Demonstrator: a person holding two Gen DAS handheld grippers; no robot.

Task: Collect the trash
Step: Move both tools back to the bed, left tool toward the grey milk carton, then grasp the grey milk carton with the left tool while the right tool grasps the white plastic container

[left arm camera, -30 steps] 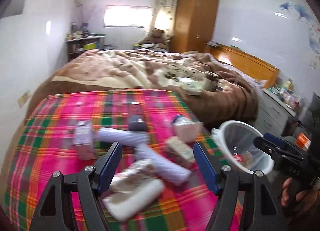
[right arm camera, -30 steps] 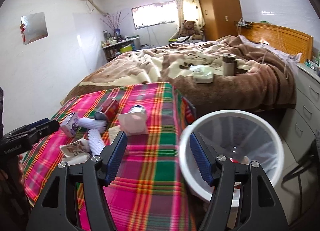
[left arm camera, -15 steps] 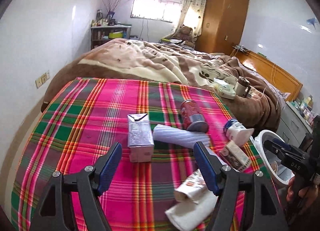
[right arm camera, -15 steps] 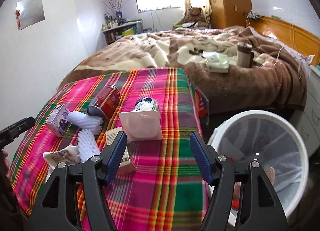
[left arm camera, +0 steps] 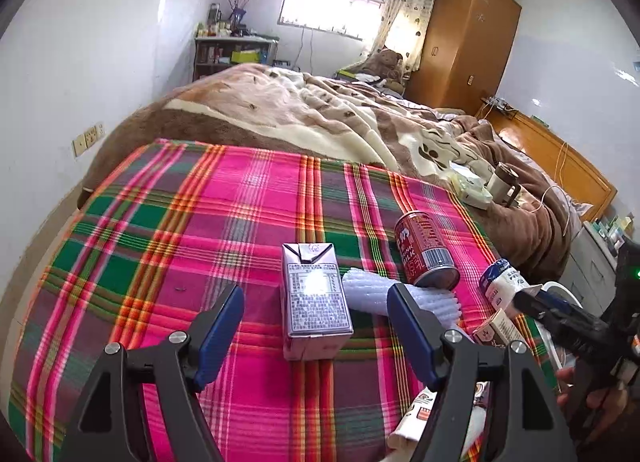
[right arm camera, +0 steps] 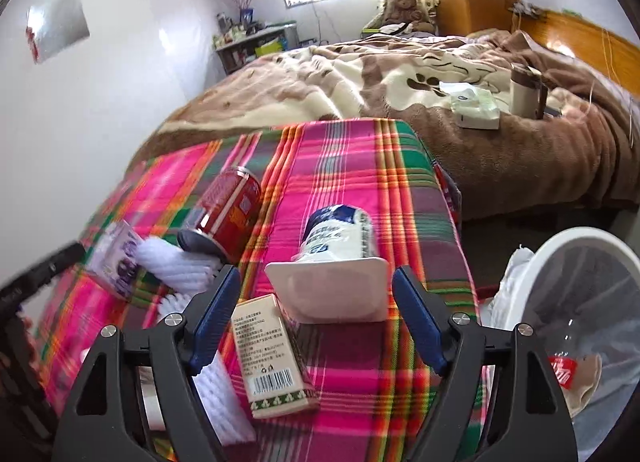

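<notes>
- Trash lies scattered over a tabletop [left arm camera: 224,198] covered in pink, green and orange plaid cloth, with a bed [left arm camera: 320,118] under a brown and cream blanket behind it
- left tongs [left arm camera: 316,310] hang wide open over the near part of the cloth, gripping nothing; a purple drink carton [left arm camera: 314,296] lies flat between the two blue pads, touching neither
- just right of the carton lies a white ribbed foam roll [left arm camera: 368,294]; a red can [left arm camera: 426,254] lies on its side against the far end of that roll, its base turned toward the camera
- right tongs [right arm camera: 316,306] are likewise spread open and empty; a white yogurt cup [right arm camera: 336,262] with a blue printed band lies on its side between the pads, its square rim facing the camera
- a cream box [right arm camera: 272,354] with a barcode lies flat just below and left of the cup, its corner touching or tucked under the cup's rim; I cannot tell which
- in the right wrist view the can sits left of the cup, beside the foam roll and the carton
- a white bin [right arm camera: 580,262] with a clear liner stands off the right edge of the tabletop; red-labelled wrappers lie inside it
- on the bed, well apart from the trash, stand a tissue pack [right arm camera: 476,106] and a mug [right arm camera: 526,90]
</notes>
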